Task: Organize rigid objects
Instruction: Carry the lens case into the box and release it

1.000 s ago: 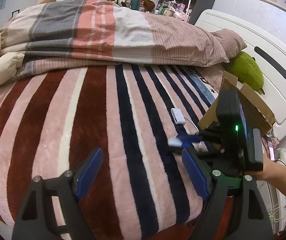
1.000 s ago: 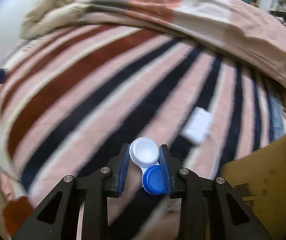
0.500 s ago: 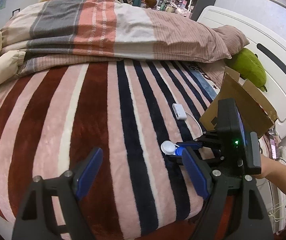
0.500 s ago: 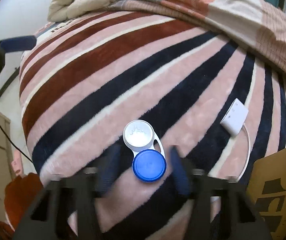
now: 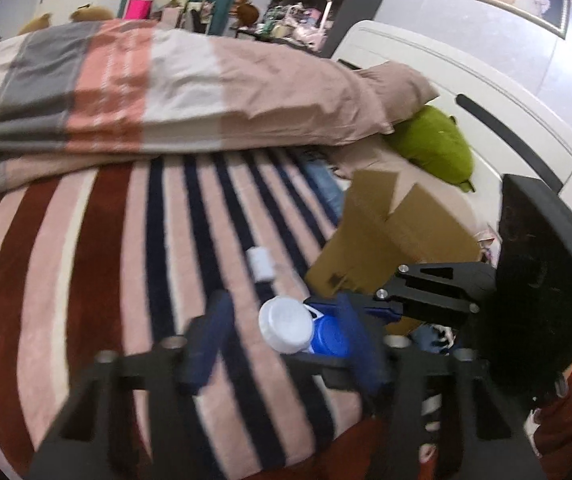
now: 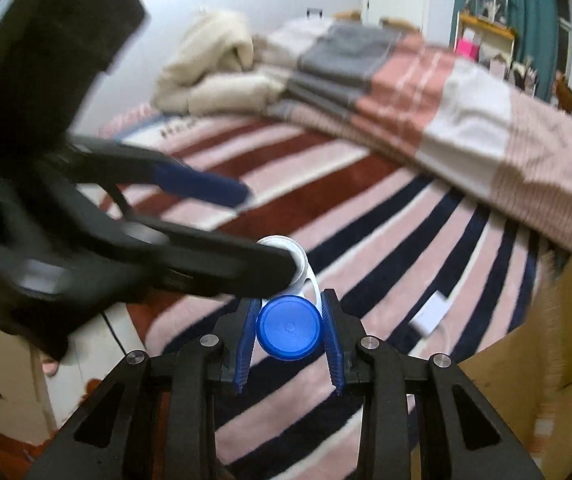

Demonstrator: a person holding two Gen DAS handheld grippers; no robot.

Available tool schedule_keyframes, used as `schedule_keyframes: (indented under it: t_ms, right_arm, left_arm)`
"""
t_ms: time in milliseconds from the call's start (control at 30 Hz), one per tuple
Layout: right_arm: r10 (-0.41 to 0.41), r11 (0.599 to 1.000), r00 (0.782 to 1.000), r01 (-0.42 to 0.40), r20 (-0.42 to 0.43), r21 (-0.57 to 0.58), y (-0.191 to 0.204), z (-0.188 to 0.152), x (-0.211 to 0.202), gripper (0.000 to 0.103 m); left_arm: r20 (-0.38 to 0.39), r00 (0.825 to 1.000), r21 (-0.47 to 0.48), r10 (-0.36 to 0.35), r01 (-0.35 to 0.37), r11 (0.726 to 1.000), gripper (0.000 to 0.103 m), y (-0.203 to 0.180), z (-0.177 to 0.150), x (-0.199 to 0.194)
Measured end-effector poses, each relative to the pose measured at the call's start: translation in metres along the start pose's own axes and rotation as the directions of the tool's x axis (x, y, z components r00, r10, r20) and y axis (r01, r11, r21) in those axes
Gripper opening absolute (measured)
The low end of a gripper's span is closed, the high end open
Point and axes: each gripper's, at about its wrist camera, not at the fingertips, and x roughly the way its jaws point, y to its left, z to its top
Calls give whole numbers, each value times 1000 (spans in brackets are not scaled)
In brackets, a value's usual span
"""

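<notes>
A contact lens case with one white cap and one blue cap is held above the striped blanket. My right gripper is shut on its blue cap. In the left wrist view the case sits between the open fingers of my left gripper, with the white cap in the gap. In the right wrist view one left finger lies against the white cap.
An open cardboard box stands at the right on the bed. A small white adapter with a cable lies on the blanket near it. A folded duvet and a green plush lie behind.
My right gripper, open around the case half a second ago, has shut on its blue cap and lifted it. My left gripper has moved right and forward until its fingers straddle the case.
</notes>
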Motion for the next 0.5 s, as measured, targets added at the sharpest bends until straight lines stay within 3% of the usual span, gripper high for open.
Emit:
schedule_keyframes:
  t_ms: [67, 267, 500]
  right_arm:
    - [-15, 1000, 999, 15, 36, -1, -4, 4, -18, 26]
    - [-65, 995, 994, 58, 93, 78, -43, 2, -60, 26]
    - [-170, 975, 981, 152, 99, 161, -98, -20, -95, 26]
  left_arm:
    - [7, 1000, 34, -30, 30, 999, 25, -17, 12, 5]
    - [-14, 998, 108, -57, 58, 992, 24, -66, 45, 31]
    - [-121, 985, 130, -123, 139, 982, 24, -111, 78, 86]
